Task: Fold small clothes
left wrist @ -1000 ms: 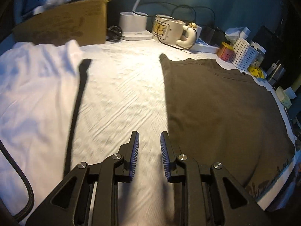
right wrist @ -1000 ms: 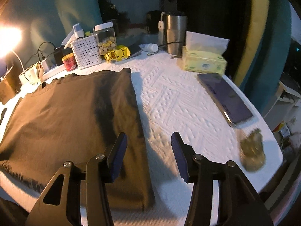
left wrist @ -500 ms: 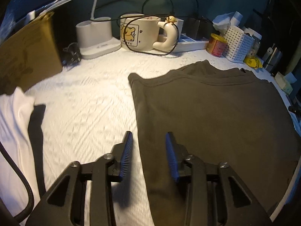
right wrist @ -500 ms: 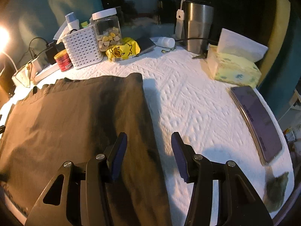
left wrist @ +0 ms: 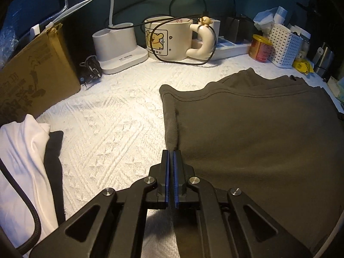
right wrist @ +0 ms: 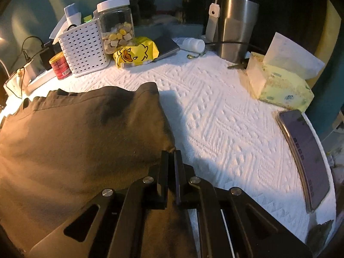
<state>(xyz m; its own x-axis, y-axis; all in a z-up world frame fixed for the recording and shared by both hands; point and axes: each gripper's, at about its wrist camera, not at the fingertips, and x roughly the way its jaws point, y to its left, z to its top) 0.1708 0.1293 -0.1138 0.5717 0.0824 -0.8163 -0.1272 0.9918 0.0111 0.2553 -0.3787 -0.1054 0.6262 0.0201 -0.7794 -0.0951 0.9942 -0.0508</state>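
A dark brown garment [left wrist: 247,142] lies flat on the white textured tablecloth [left wrist: 111,129]. My left gripper [left wrist: 171,153] stands over the garment's left edge. Its jaws are closing, nearly together, and a ridge of that edge is pinched between the tips. In the right wrist view the same garment [right wrist: 75,150] fills the left half. My right gripper [right wrist: 171,152] is at its right edge, jaws closing with the fabric's edge bunched between the fingertips. A white garment [left wrist: 19,161] lies at the far left with a black cable across it.
Behind the garment stand a cardboard box [left wrist: 36,75], a white lamp base [left wrist: 120,47], a dog-print mug [left wrist: 169,38], a red tin [left wrist: 261,47] and a white basket [right wrist: 83,47]. To the right are a steel tumbler [right wrist: 234,23], a tissue box [right wrist: 279,81] and a phone [right wrist: 305,154].
Both grippers have slid in over the garment's side edges and gone from open to almost shut, and the fabric now bunches up between each pair of tips.
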